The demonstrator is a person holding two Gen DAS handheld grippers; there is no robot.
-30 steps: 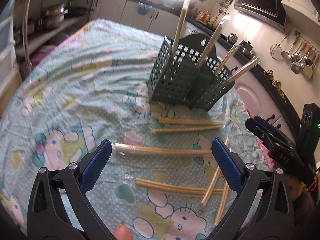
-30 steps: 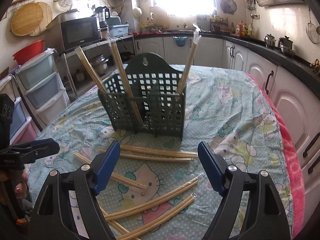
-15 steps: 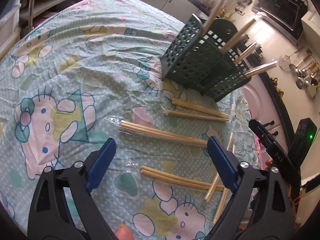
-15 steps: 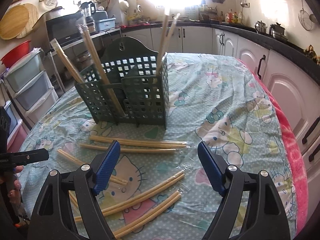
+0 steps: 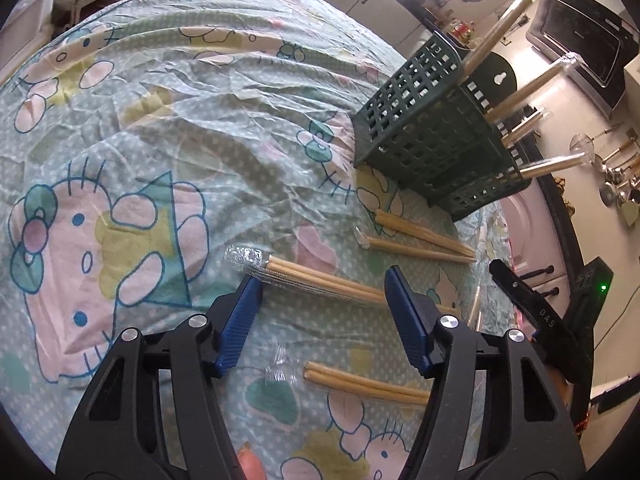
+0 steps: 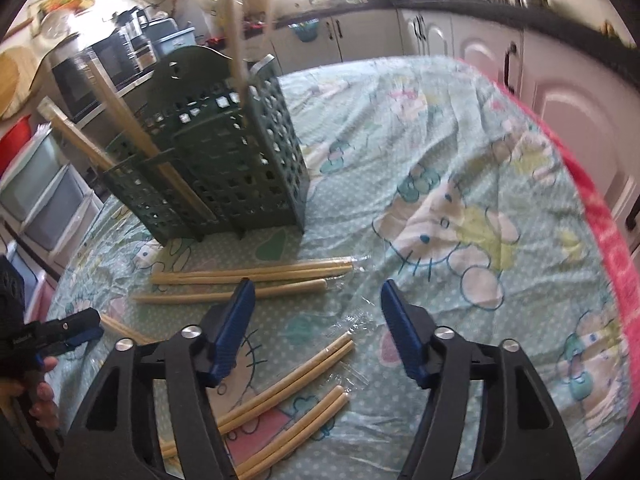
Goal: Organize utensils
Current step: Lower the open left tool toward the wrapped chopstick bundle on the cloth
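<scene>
A dark green slotted utensil holder [image 5: 432, 140] stands on the table with several wrapped chopstick pairs sticking up from it; it also shows in the right wrist view [image 6: 224, 160]. Several more wrapped pairs lie flat on the cloth. My left gripper [image 5: 324, 292] is open, its jaws either side of one wrapped pair [image 5: 320, 280], close above it. My right gripper [image 6: 316, 296] is open and empty above the cloth, with a pair [image 6: 288, 376] just below it and two pairs [image 6: 256, 272] ahead of it.
The table has a teal cartoon-print cloth [image 5: 160, 120] under clear plastic, with a pink edge [image 6: 600, 220] at the right. Kitchen cabinets [image 6: 460, 40], a microwave [image 6: 104, 64] and storage drawers [image 6: 36, 184] surround it. The other gripper [image 5: 536, 312] shows at the left view's right.
My left gripper has dropped toward the cloth and now straddles a wrapped chopstick pair. My right gripper has swung right and lower, so the holder sits further left in its view.
</scene>
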